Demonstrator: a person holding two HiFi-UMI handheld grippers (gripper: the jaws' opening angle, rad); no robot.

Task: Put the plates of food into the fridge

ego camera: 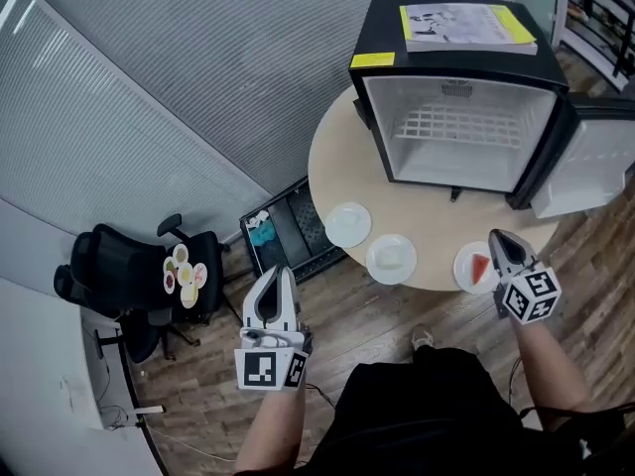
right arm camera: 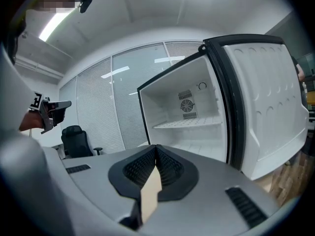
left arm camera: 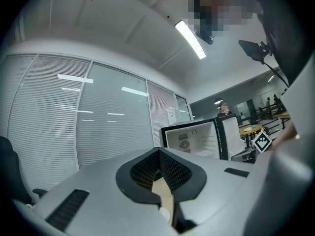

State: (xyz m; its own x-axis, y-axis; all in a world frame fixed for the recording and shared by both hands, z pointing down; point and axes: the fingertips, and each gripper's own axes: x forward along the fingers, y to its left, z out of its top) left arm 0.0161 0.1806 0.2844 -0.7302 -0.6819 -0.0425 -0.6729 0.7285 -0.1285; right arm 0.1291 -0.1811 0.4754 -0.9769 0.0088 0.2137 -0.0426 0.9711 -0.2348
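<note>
- Since the left hand-held gripper (ego camera: pixel 279 274) and the right hand-held gripper (ego camera: pixel 499 238) are both closed and empty, open the right one first.
- Pinch the rim of the red-food plate (ego camera: pixel 474 267) at the worktop's (ego camera: pixel 337 157) near edge, then carry it level into the open fridge (ego camera: pixel 382 30).

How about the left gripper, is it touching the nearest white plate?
Apart. The head view shows the left gripper over the floor, off the table, a clear gap short of the plate.

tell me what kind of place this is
Most likely an office: glass partitions lined with slatted blinds, a black swivel office chair, and a mini fridge standing open on a round table over wood flooring.
</note>
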